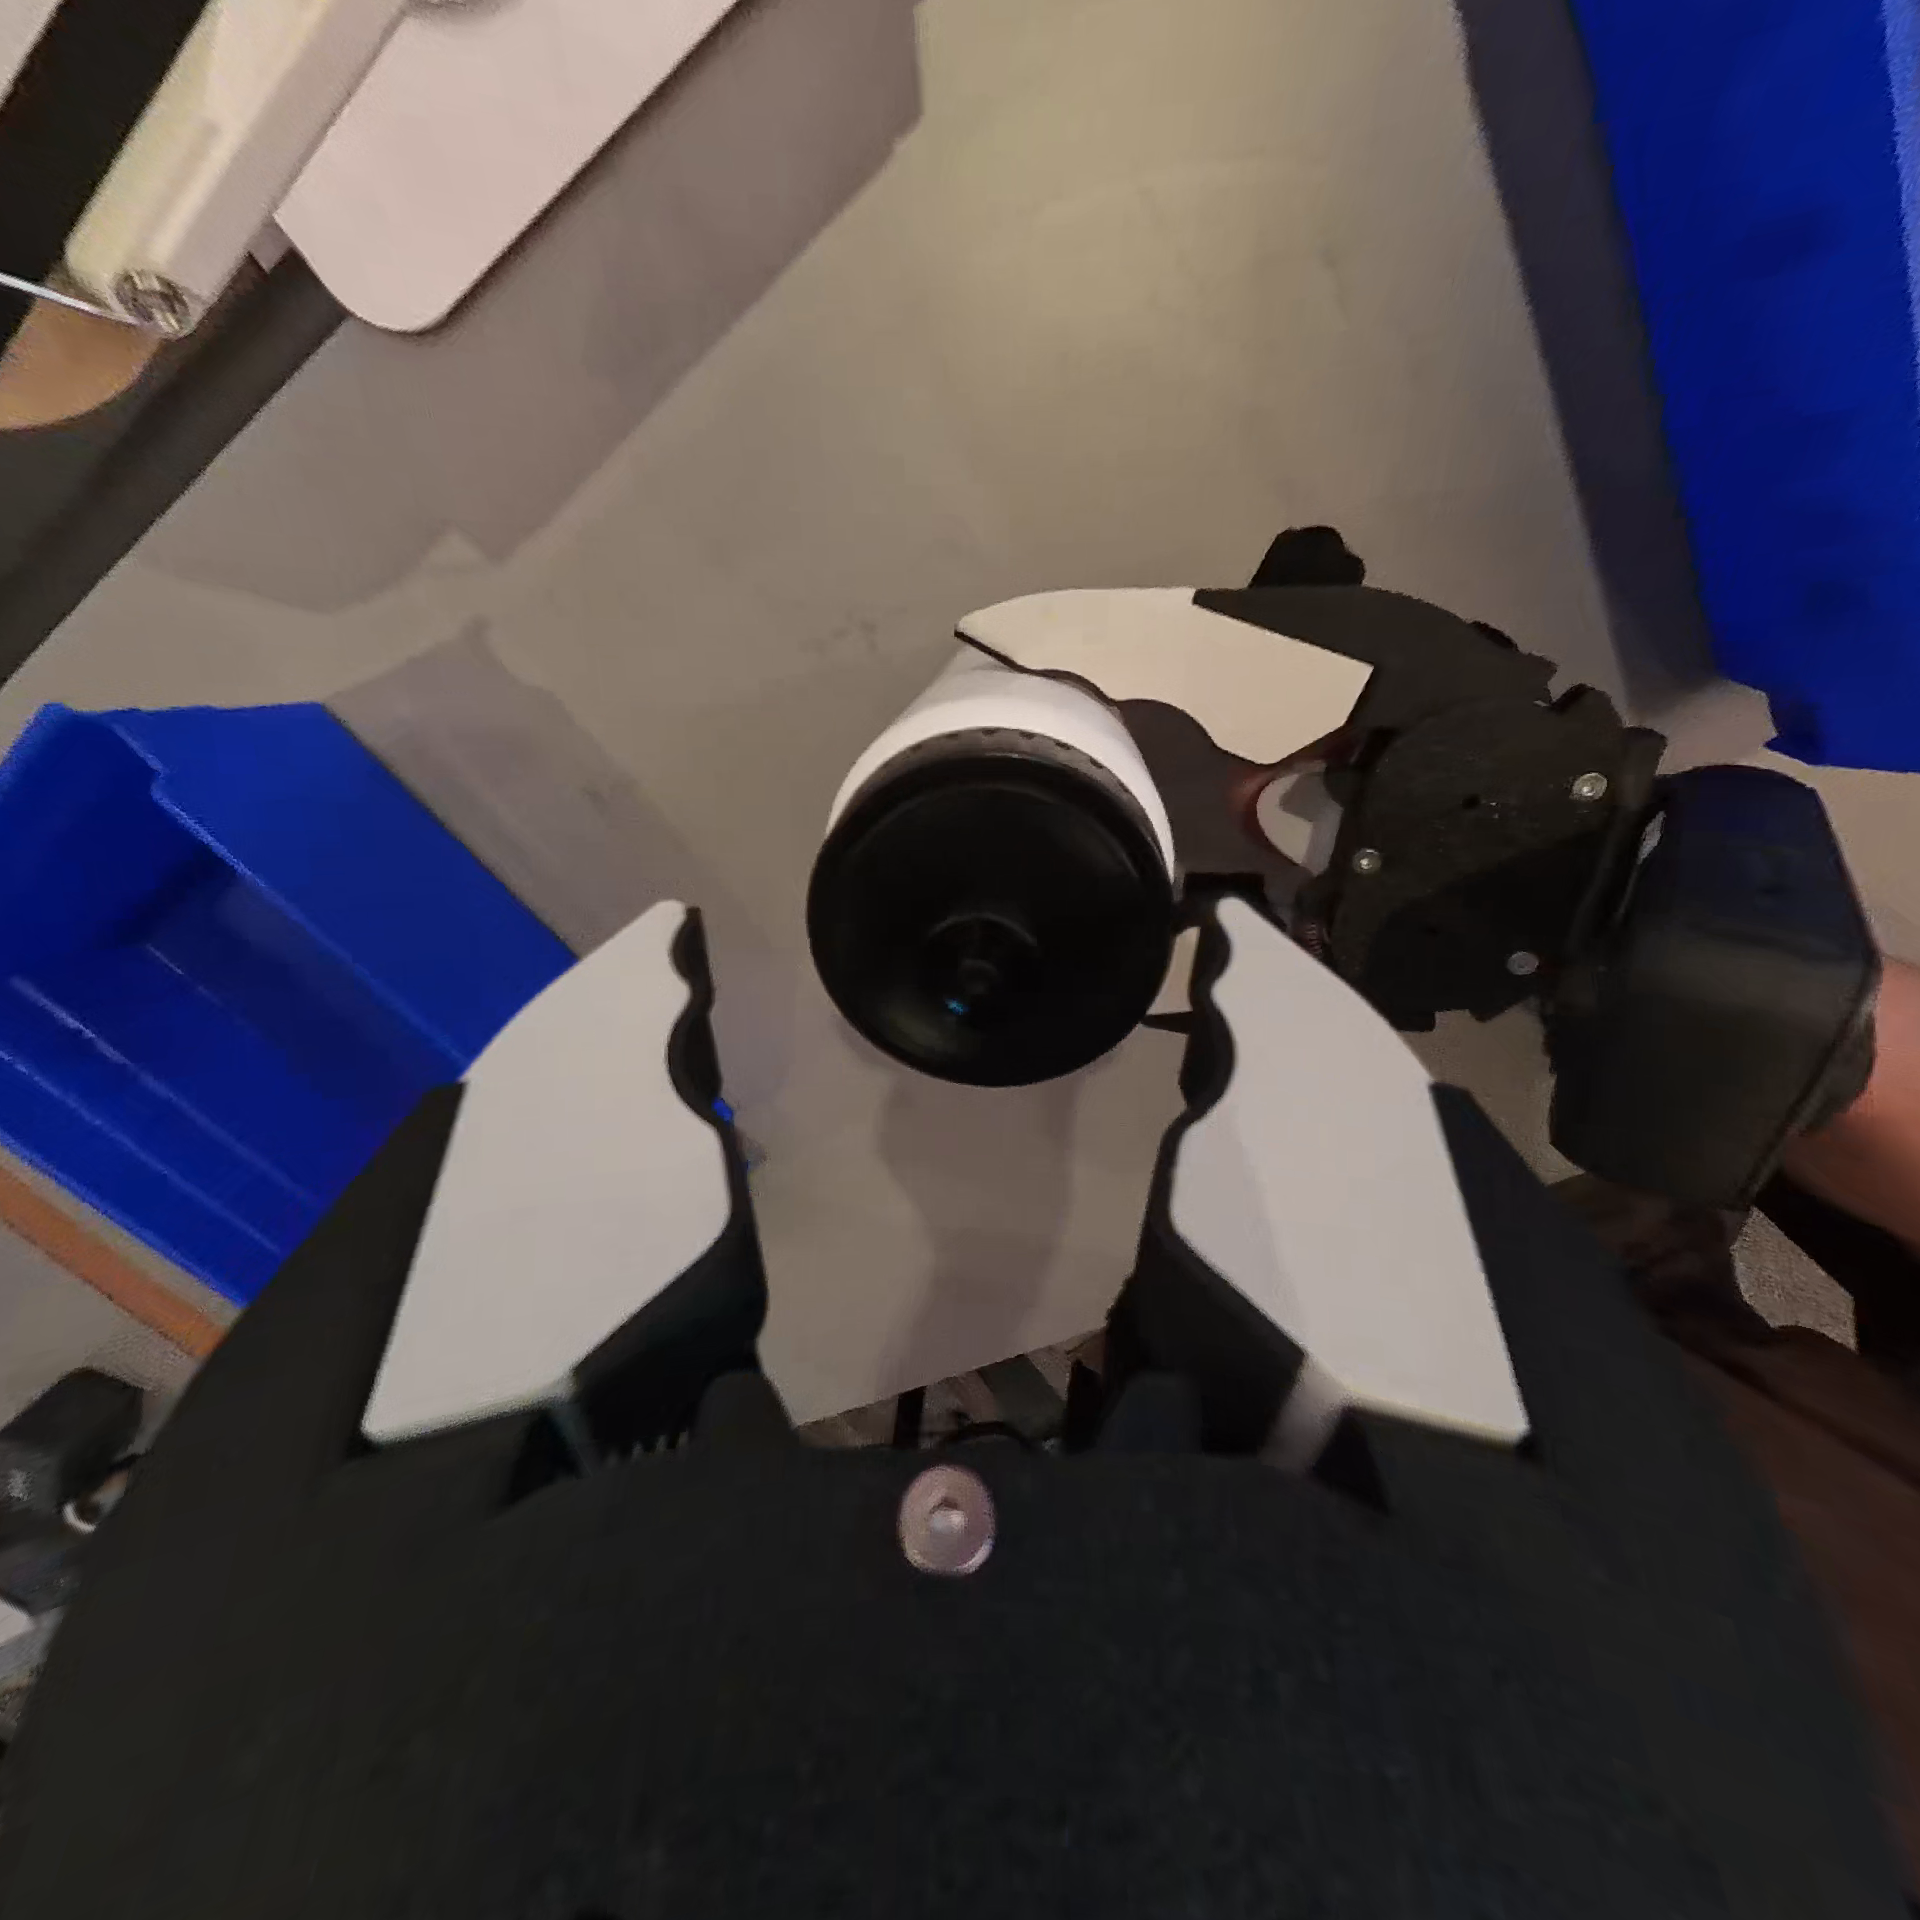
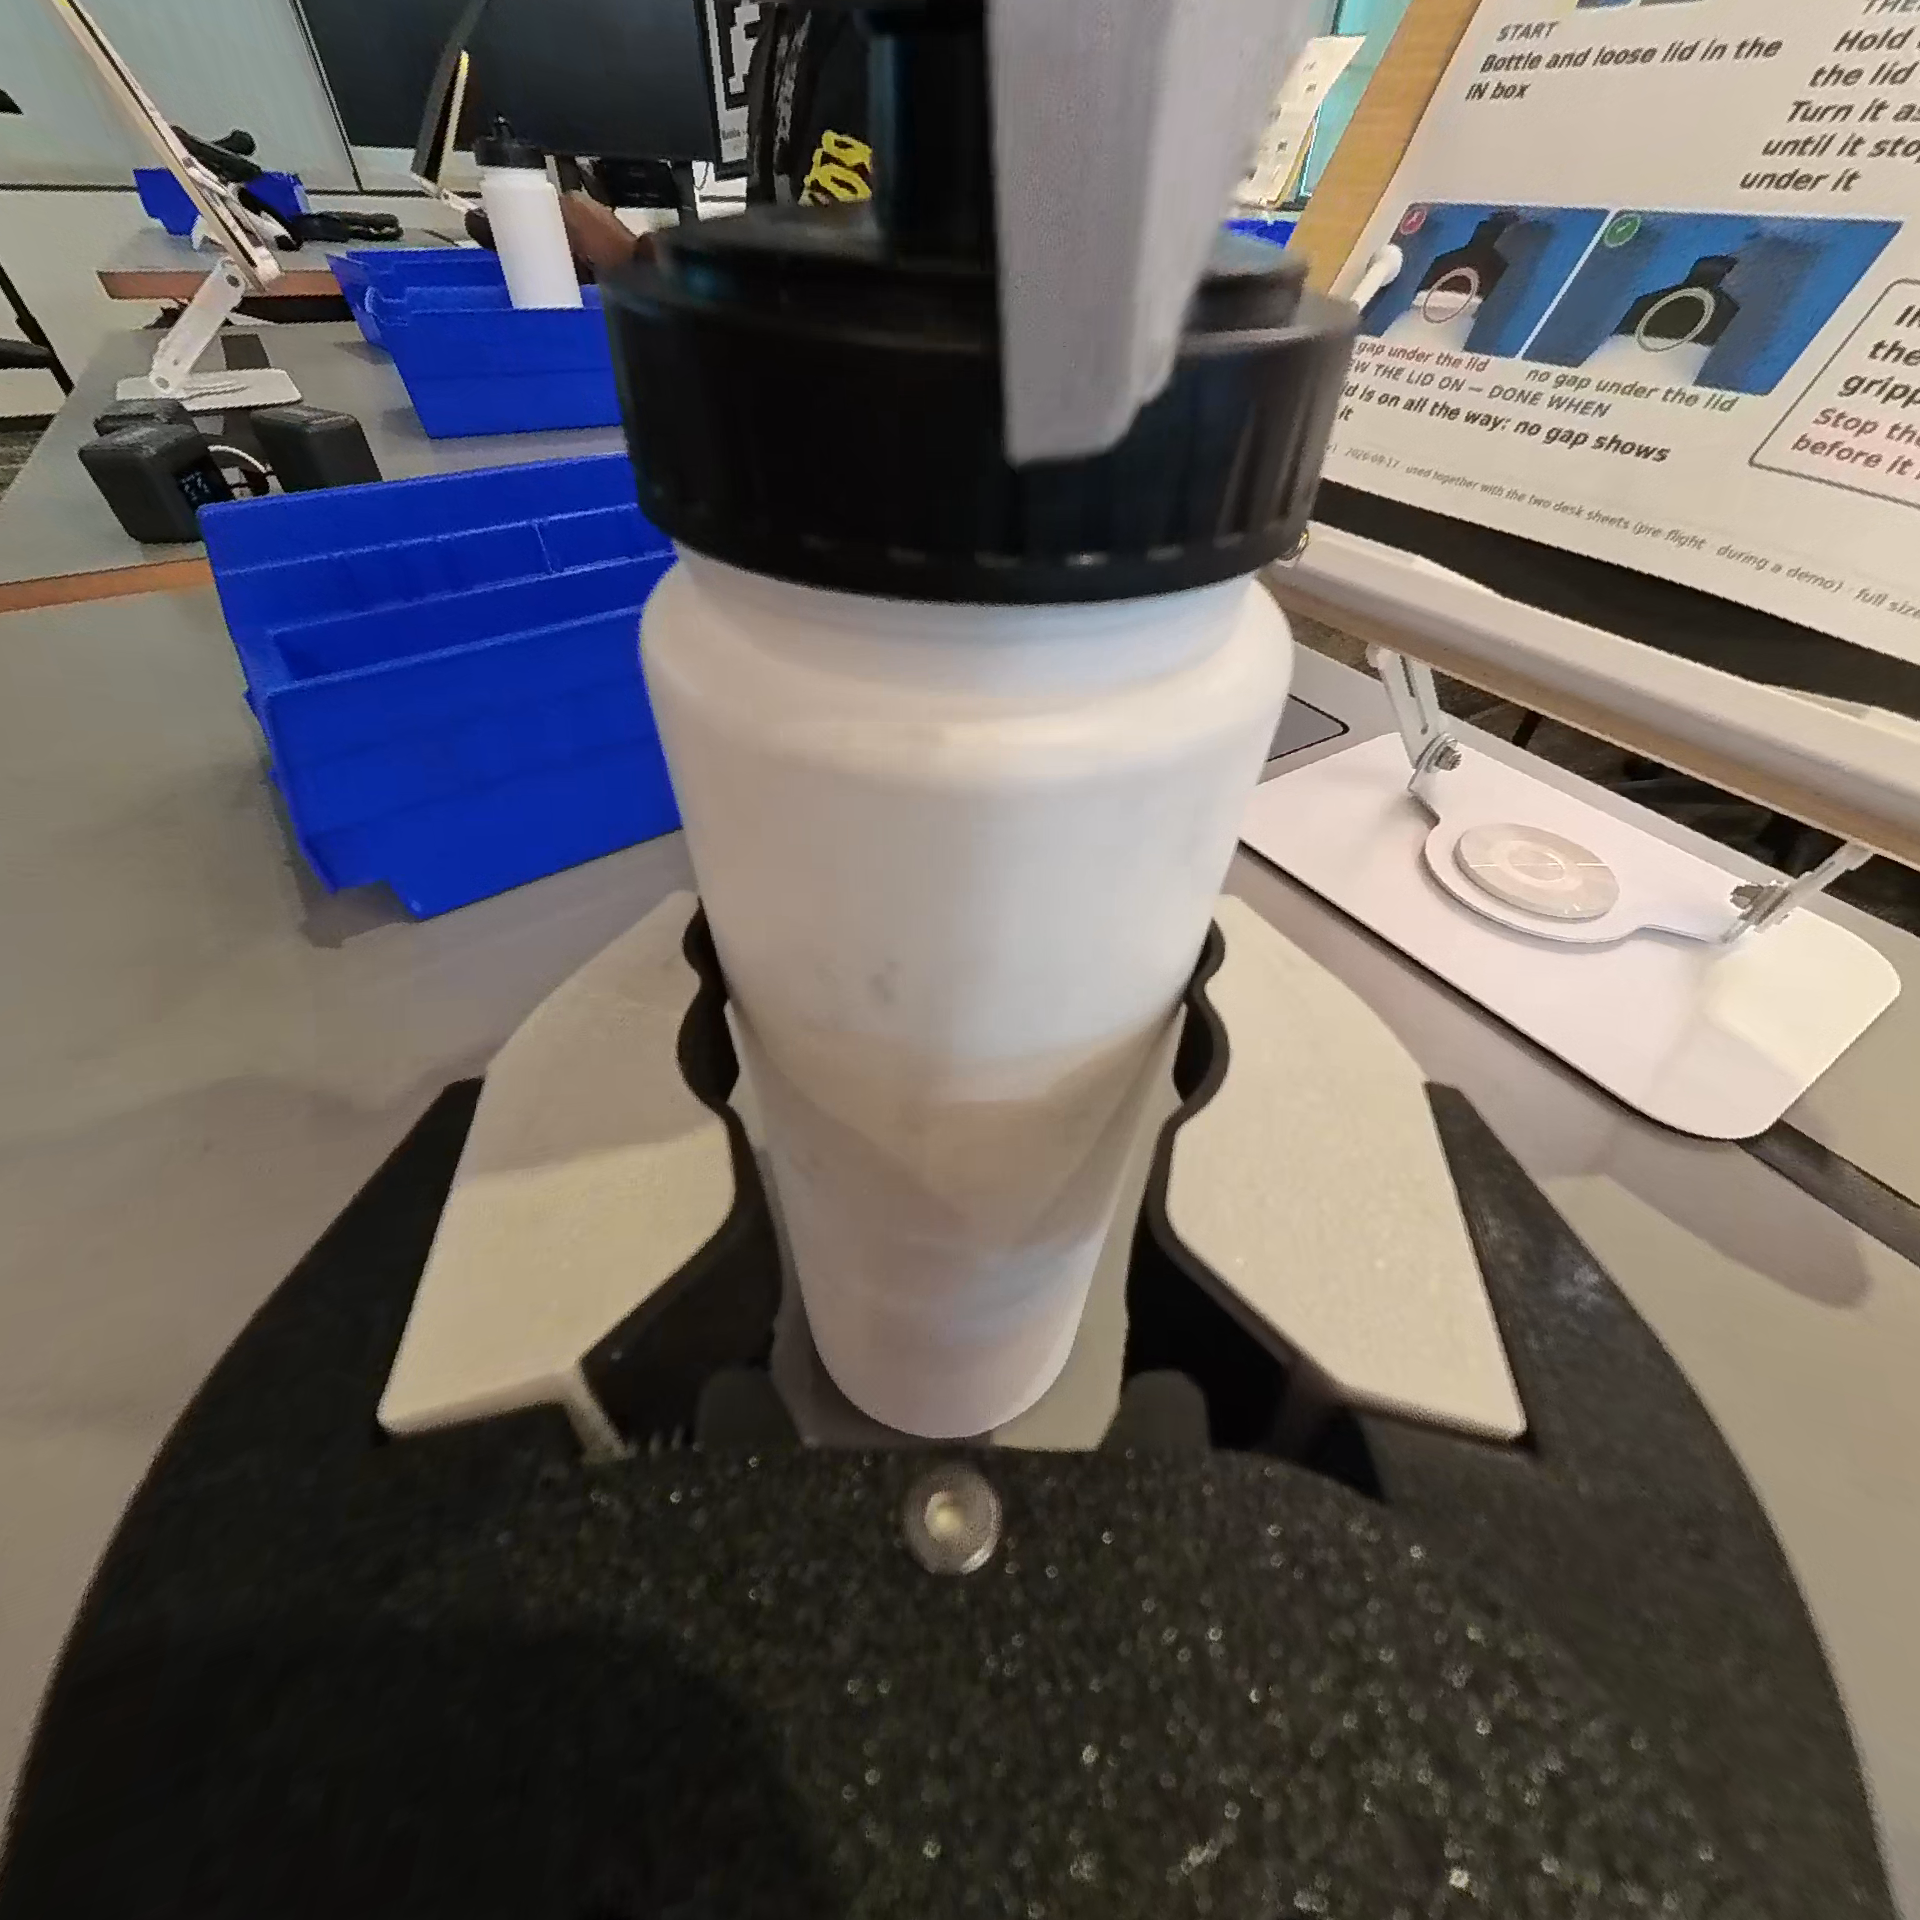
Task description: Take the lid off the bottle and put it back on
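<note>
The white bottle [image 2: 966,935] is standing upright on the grey table [image 2: 208,1039] with its black lid [image 2: 966,436] sitting on the neck. The right gripper [image 2: 951,997] is clamping the bottle's lower body, its two fingers [image 2: 582,1122] pressing against the white wall on either side; the left wrist view shows the same hold from above, with that gripper [image 1: 1164,769] reaching in from the right and wrapping the bottle [image 1: 1039,717] below the lid [image 1: 987,914]. The left gripper [image 1: 951,977] is hovering over the lid with its fingers [image 1: 582,1122] spread wide; the lid is lying in the gap ahead of the tips, and neither pad is touching it. In the right wrist view one pale finger of the left gripper [image 2: 1101,208] is hanging down in front of the lid's near side. To the left of the bottle a blue bin [image 2: 447,675] is resting on the table, with more blue bins [image 2: 488,343] farther off, one of them holding a second white bottle [image 2: 530,239]. To the right a white stand base [image 2: 1621,966] is lying on the table, and a printed instruction sheet [image 2: 1662,312] is propped up behind it.
</note>
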{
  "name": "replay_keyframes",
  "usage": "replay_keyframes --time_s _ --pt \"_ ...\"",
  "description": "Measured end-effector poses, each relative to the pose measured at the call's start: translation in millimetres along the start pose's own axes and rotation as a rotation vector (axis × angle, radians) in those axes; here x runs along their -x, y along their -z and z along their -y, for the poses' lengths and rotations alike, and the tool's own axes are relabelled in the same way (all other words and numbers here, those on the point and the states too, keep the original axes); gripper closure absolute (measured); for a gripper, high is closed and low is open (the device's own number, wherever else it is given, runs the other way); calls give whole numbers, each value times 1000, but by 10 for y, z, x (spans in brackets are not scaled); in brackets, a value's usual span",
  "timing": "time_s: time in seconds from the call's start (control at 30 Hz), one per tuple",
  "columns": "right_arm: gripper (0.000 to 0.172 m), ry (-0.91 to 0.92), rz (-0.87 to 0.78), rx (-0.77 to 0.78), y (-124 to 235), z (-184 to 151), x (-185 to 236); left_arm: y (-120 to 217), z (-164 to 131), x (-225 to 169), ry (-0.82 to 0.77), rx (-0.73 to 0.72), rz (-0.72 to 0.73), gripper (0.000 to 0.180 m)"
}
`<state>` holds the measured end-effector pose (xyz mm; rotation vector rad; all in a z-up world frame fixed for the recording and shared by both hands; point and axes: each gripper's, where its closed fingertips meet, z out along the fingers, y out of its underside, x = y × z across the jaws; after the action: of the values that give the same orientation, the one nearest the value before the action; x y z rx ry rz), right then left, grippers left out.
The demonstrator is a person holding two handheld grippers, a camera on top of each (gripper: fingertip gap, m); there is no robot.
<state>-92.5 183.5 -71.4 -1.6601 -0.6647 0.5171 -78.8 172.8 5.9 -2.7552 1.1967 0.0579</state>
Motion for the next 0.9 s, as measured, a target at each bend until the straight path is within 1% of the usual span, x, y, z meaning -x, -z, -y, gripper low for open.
replay_keyframes --time_s 0.07,0.1,0.23,0.43,0.53,0.63,0.67,0.8,0.9 --pt "87 0 0 0 0 1 3 -18 -24 -54 29 13 -32 109" --pt "87 -1 -1 -1 0 2 5 -20 -27 -68 40 19 -43 113" --pt "87 -1 4 1 2 0 14 -18 -44 -70 -61 60 -53 113" --pt "87 1 8 -5 1 2 16 -17 -60 -65 -479 104 -65 113" --pt "87 5 19 -11 -3 6 33 -12 -86 -49 -733 134 -49 113" --pt "87 7 18 -10 -3 6 37 -4 -88 -35 -1042 144 9 113" --pt "87 4 19 -10 -4 6 34 -2 -81 -28 -1109 152 28 113" --pt "88 4 19 -16 -7 8 32 -5 -72 -16 -1265 181 58 113" --pt "87 5 18 -16 -13 9 33 0 -79 -3 -1279 178 71 113"
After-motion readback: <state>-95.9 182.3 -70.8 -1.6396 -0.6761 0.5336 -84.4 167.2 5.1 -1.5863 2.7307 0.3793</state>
